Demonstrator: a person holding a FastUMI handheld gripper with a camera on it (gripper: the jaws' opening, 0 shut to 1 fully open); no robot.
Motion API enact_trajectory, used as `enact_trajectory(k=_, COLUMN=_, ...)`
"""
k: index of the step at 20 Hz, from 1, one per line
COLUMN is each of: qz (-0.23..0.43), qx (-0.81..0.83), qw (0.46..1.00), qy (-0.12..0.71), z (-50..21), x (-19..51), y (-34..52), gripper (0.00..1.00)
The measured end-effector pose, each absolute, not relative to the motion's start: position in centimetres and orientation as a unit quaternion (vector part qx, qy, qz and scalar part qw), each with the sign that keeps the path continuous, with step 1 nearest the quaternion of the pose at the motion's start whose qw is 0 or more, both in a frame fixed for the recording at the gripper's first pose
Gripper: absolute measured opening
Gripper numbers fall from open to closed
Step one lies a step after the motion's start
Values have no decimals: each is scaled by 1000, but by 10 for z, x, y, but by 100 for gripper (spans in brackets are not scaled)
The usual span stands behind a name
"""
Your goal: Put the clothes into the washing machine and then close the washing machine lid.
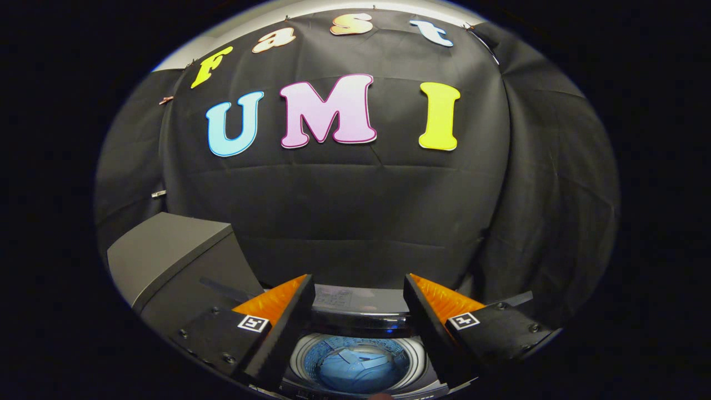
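My gripper (358, 294) stands open, its two fingers spread wide with nothing between them. Below and between the fingers lies the washing machine's round drum opening (355, 364), seen from above. Blue cloth (355, 366) lies inside the drum. The machine's control panel (355, 303) runs along the far rim of the opening, just beyond the fingertips. I cannot make out the lid for certain.
A dark grey box-like unit (166, 255) stands to the left of the machine, its flat top higher than the drum opening. Black cloth (355, 211) hangs as a wall close behind the machine and wraps round to the right.
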State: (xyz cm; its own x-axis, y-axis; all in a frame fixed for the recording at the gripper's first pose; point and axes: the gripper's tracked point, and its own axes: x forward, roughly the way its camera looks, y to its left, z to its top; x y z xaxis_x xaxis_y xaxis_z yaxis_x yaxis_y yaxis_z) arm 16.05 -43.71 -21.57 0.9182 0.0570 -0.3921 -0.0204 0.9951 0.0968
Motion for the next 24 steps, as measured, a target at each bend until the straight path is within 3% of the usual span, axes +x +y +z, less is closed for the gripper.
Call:
enact_trajectory(k=5, qz=32, qx=42, qw=970, qy=239, z=-237, x=145, y=-430, gripper=100)
enact_trajectory(k=8, qz=66, qx=-8, qw=917, qy=393, z=-301, x=92, y=-419, gripper=100)
enact_trajectory(k=9, qz=78, qx=8, qw=909, qy=409, z=-308, x=82, y=-410, gripper=100)
enact_trajectory(k=16, qz=92, qx=0, qw=941, qy=326, z=-264, x=95, y=-396, gripper=100)
enact_trajectory(k=24, qz=38, qx=48, qw=979, qy=197, z=-157, x=143, y=-392, gripper=100)
